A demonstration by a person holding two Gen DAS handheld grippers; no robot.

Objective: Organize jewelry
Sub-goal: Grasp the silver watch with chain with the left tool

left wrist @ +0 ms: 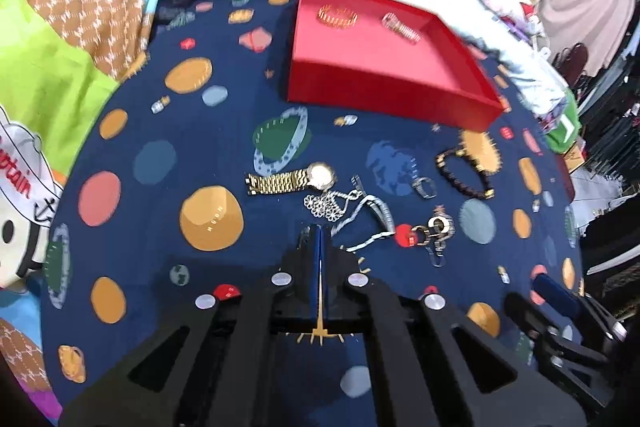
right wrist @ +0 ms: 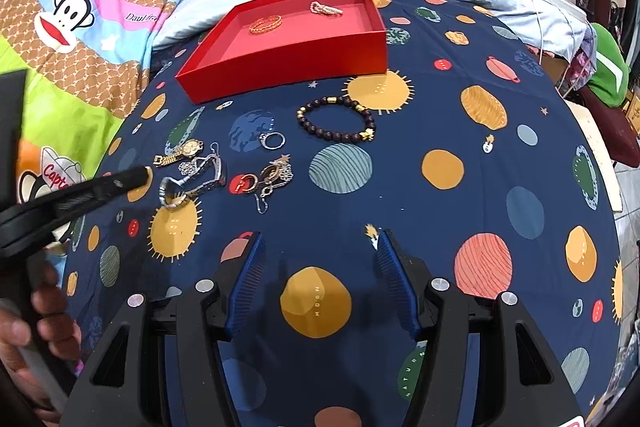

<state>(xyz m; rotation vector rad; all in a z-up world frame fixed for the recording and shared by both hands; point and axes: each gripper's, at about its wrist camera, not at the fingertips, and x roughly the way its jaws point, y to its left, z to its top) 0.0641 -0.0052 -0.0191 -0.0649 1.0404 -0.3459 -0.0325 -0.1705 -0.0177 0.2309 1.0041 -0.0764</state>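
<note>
Jewelry lies scattered on the planet-print bedsheet (right wrist: 400, 187) in front of me: a gold watch (left wrist: 294, 179), a silver chain (left wrist: 362, 217), a small ring (right wrist: 273, 139), a dark bead bracelet (right wrist: 338, 121) and a tangle of earrings (right wrist: 268, 179). Behind them sits the red tray (right wrist: 288, 57), with a gold bangle (right wrist: 266, 23) and a pale bracelet (right wrist: 326, 8) already inside. My left claw (left wrist: 320, 239) is pressed fully shut with nothing between its blue pads, just short of the silver chain. My right claw (right wrist: 320, 247) hangs about half open over bare sheet, holding nothing, well apart from the pile.
</note>
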